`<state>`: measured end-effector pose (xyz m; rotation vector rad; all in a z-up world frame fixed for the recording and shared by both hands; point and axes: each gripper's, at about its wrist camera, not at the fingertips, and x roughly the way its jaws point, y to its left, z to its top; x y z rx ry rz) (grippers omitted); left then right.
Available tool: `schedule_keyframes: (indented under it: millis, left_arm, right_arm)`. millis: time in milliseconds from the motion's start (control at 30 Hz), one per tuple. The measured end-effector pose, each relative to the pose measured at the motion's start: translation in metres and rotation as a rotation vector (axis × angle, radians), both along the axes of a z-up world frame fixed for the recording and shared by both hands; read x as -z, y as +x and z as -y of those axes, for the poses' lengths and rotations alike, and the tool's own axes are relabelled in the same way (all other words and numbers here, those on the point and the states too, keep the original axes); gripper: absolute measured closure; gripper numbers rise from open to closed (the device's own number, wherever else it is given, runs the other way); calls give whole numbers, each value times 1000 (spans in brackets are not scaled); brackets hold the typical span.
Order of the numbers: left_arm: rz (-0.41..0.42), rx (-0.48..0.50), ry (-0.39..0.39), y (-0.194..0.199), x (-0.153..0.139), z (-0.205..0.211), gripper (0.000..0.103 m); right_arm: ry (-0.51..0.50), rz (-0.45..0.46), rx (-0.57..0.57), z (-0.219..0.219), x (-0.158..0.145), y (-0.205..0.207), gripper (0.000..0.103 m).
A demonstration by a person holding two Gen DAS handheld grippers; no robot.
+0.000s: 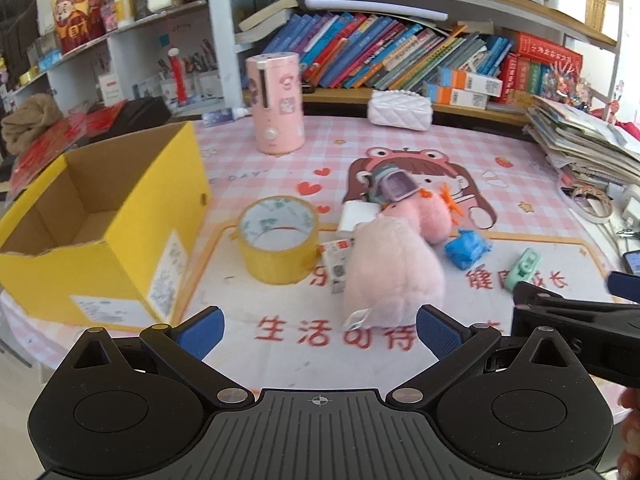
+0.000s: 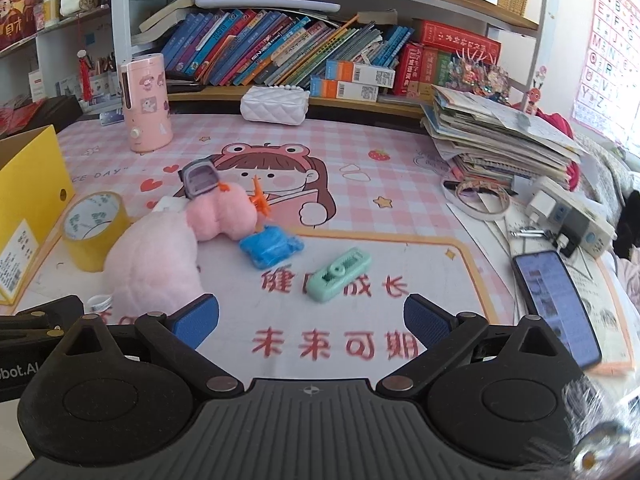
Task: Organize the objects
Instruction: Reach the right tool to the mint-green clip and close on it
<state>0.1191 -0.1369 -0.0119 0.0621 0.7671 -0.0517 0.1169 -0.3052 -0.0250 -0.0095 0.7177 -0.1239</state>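
Pink plush toy lies at the middle of the tabletop, and everything else sits around it: a roll of yellow tape just to its left, an open yellow cardboard box farther left beyond the tape, a blue wrapped lump and a mint-green stapler to its right, a small purple watch behind it. Both tools hover short of the toy with nothing between their pads: the left tool stands wide open facing the toy, the right tool wide open facing the stapler. Nothing seems packed yet; this looks like the approach. Next, each tool must reach forward, straddle its item, close, and carry it to the box.
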Motion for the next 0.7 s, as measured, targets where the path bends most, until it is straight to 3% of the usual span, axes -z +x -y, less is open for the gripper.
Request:
schedule_keyframes:
  millis: [300, 533, 700]
  left_arm:
    - [25, 15, -3, 18, 0, 18, 0]
    - [32, 14, 2, 25, 1, 23, 0]
    - [29, 29, 6, 34, 2, 31, 0]
  right_arm:
    - [98, -61, 40, 40, 26, 48, 50]
    - [153, -110, 72, 54, 49, 81, 52]
    - [108, -129, 39, 47, 58, 94, 52]
